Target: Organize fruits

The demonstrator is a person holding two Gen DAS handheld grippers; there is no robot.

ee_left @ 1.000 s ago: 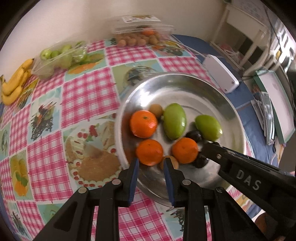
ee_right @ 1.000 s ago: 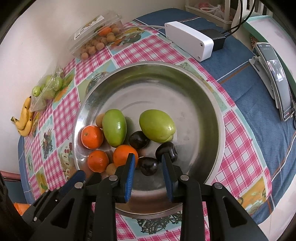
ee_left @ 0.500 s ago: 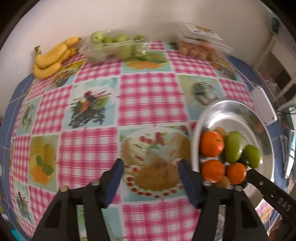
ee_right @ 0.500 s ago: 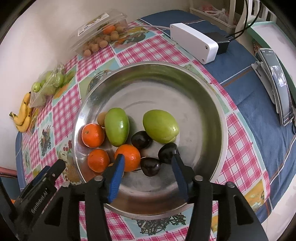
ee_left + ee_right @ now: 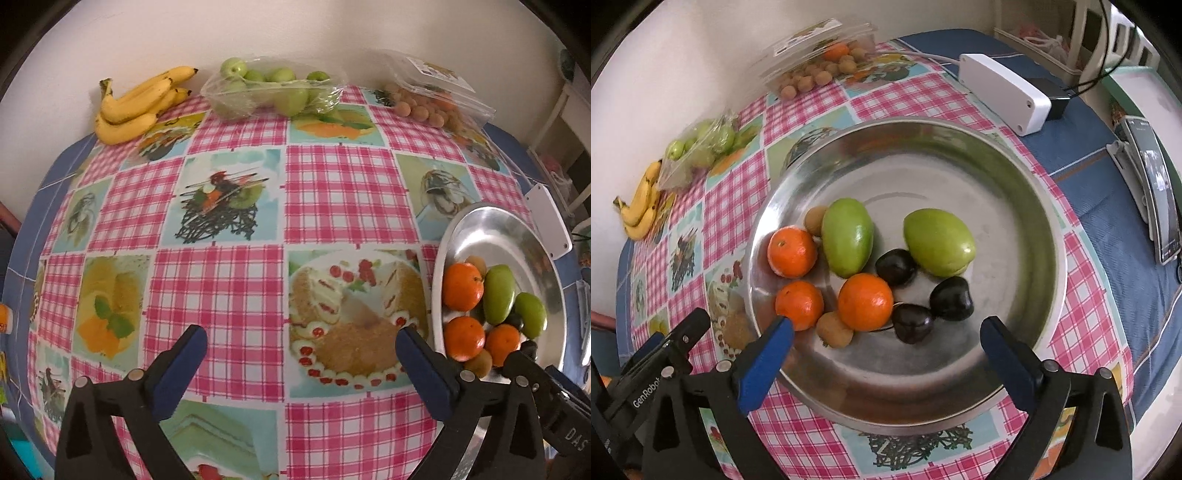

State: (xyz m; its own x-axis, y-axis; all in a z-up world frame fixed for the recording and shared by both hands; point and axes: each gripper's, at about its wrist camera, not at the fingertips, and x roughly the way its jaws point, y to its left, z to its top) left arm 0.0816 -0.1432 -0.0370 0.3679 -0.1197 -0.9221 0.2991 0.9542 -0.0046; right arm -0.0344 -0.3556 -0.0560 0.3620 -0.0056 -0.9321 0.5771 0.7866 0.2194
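Fruit first: the steel bowl sits toward the table's blue-clothed end and holds three oranges, two green mangoes, three dark plums and two small brown fruits, all clustered on the bowl floor, several touching. More fruit waits along the table's wall edge: bananas at the corner, a bag of green fruit beside them, and a clear clamshell of small brown fruit further along.

Our right gripper hangs over the bowl's near rim, jaws opening and wide, nothing between them. Our left gripper points at bare checked tablecloth just beside the bowl, jaws likewise opening, empty.

We judge the step in hand to be a fresh reach, probably the left toward the wall-edge fruit. To do it well we should commit to one target; the bananas look easiest. The bag and clamshell are slick and may need opening first. We keep the jaws wide until they straddle the fruit, close gently, and keep the right gripper clear of the left's path back to the bowl.
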